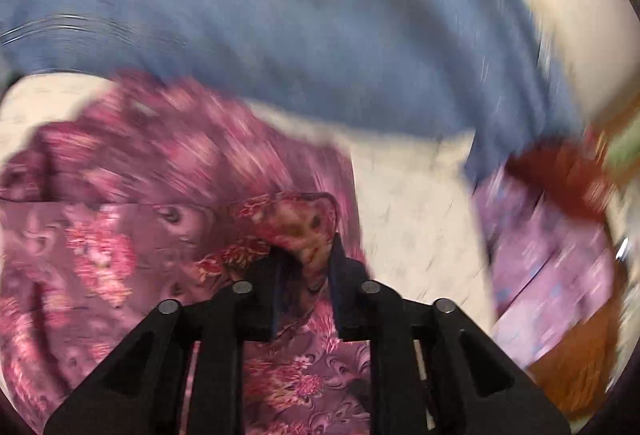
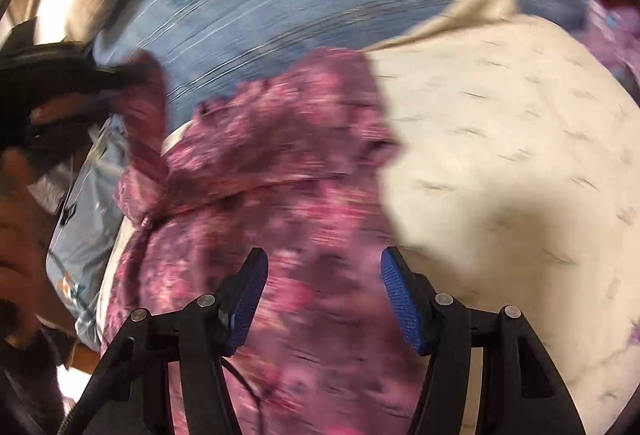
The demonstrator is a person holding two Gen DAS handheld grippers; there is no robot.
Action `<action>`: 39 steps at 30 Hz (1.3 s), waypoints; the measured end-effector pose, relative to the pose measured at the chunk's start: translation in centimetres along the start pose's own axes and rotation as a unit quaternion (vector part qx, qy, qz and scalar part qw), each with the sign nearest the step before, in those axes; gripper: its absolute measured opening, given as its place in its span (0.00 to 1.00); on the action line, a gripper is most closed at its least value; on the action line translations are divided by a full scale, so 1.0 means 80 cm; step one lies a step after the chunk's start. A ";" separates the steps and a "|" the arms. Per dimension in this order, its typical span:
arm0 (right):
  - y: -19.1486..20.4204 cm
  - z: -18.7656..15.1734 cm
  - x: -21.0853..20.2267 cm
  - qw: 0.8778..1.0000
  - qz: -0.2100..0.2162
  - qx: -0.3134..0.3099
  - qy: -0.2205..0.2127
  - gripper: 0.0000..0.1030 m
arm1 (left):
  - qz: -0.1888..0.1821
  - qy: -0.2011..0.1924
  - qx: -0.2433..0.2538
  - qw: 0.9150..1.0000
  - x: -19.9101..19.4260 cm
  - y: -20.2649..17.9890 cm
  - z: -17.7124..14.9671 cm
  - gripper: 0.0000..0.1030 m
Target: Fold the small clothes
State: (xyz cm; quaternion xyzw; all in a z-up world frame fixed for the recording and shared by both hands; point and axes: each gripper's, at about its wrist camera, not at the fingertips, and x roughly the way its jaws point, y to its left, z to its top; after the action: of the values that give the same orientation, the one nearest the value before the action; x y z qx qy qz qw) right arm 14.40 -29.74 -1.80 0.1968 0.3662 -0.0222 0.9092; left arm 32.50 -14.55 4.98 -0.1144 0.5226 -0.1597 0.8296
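Between left gripper (image 1: 306, 271) fingers: floral garment (image 1: 120, 235) corner.

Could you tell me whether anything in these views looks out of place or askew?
The pink floral garment lies crumpled, not flat, on the cream sheet, one corner bunched in the left gripper. The right gripper hangs open above it. No damage shows; both views are blurred.

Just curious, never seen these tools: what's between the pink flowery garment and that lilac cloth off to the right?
In the left wrist view, a bare strip of cream sheet separates the pink floral garment from the lilac cloth; nothing lies on it.
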 end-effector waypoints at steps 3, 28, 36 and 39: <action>-0.033 -0.007 -0.022 0.999 -0.005 0.031 -0.009 0.58 | -0.013 0.082 0.030 0.996 0.044 -0.032 -0.014 0.16; 0.046 0.069 0.096 0.998 0.035 0.047 0.028 0.57 | 0.112 -0.033 -0.171 0.978 -0.101 0.340 -0.089 0.87; 0.052 0.150 0.070 0.993 0.110 0.036 -0.008 0.06 | 0.162 -0.032 -0.109 0.980 -0.084 0.346 -0.086 0.87; 0.039 0.202 0.008 0.979 0.158 0.072 -0.106 0.06 | 0.162 -0.030 -0.113 0.980 -0.082 0.350 -0.083 0.87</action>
State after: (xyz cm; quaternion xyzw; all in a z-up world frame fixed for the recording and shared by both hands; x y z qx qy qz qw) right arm 26.05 -32.83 9.44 0.3134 0.2296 0.0743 0.9185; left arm 27.91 13.67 -2.43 -0.1262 0.5239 0.0399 0.8414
